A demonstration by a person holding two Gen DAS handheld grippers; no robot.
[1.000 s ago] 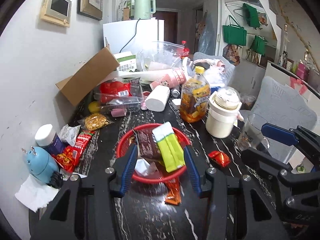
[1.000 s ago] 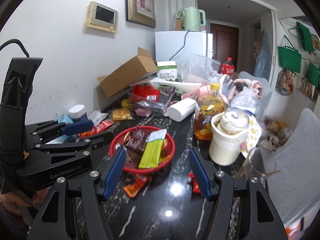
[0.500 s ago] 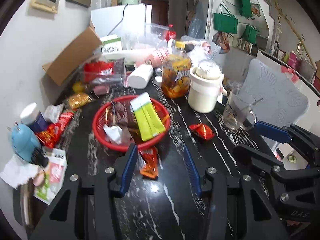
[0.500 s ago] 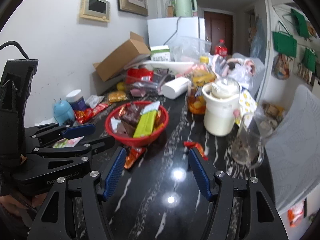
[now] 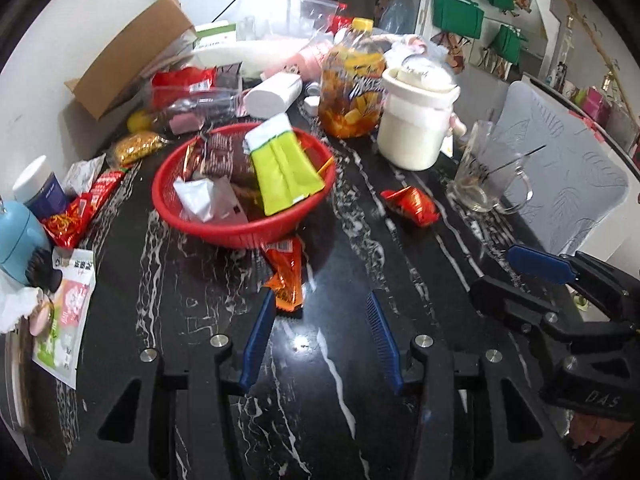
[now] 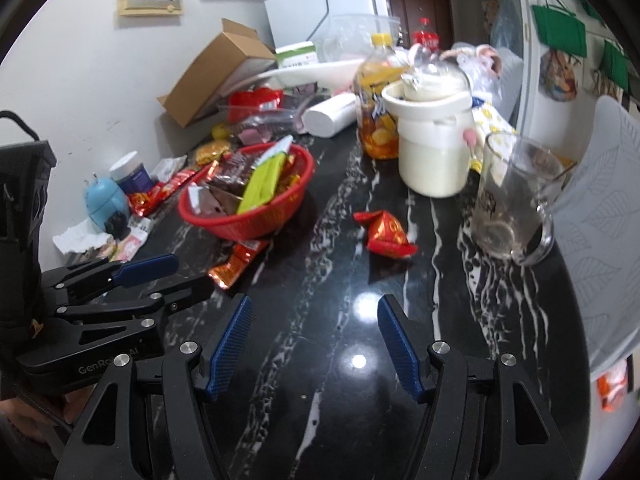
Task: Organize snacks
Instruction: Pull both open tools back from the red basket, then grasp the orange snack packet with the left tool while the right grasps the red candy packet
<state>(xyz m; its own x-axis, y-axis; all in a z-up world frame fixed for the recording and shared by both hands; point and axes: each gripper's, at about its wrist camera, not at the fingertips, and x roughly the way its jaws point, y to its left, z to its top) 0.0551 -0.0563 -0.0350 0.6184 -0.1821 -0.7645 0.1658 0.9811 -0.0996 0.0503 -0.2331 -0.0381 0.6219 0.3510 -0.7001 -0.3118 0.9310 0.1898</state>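
A red basket (image 5: 192,216) (image 6: 240,228) on the black marble table holds several snack packs, among them a lime-green pack (image 5: 286,168) (image 6: 262,184). An orange snack packet (image 5: 286,276) (image 6: 236,262) lies on the table just in front of the basket. A red wrapped snack (image 5: 412,206) (image 6: 388,232) lies to its right. My left gripper (image 5: 322,300) is open and empty, its left finger tip beside the orange packet. My right gripper (image 6: 314,306) is open and empty, hovering short of the red snack.
A white jar (image 5: 416,120) (image 6: 434,140), a juice bottle (image 5: 352,88) and a glass mug (image 6: 516,200) stand at the right. Loose red packets (image 5: 80,212), a blue gadget (image 5: 20,236), a cardboard box (image 6: 216,72) and clutter line the left wall. A chair (image 5: 560,184) stands past the table's right edge.
Both grippers have pulled back from the basket toward the near table edge. The basket and packets now sit farther ahead, and the orange packet shows fully. Both stay open.
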